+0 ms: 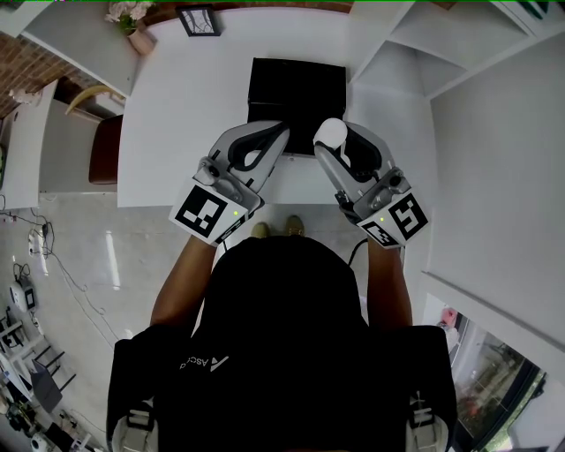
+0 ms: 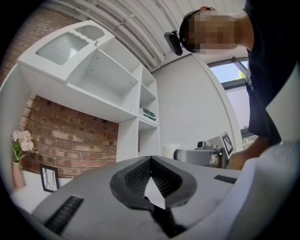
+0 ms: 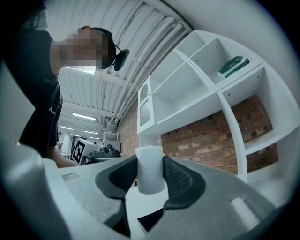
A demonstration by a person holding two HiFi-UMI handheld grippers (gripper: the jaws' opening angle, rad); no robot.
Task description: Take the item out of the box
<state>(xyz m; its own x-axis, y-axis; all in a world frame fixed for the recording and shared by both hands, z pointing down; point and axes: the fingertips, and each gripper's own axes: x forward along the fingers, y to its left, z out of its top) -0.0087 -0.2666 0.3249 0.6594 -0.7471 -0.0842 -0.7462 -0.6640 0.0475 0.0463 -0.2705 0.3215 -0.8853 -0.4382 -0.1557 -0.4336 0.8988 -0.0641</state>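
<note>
A black box (image 1: 296,93) lies on the white table (image 1: 177,106) in front of me. My right gripper (image 1: 336,141) hovers over the box's near right corner, shut on a small white cylinder-shaped item (image 1: 330,131). In the right gripper view the item (image 3: 150,168) stands upright, pinched between the two dark pads (image 3: 180,180). My left gripper (image 1: 281,131) rests at the box's near left edge, and in the left gripper view its jaws (image 2: 150,160) meet at the tips with nothing between them. I cannot see inside the box.
A framed picture (image 1: 199,19) and a flower vase (image 1: 132,22) stand at the table's far left. White shelving (image 1: 424,44) rises to the right. A brown chair (image 1: 104,150) sits left of the table. The table's front edge runs just below both grippers.
</note>
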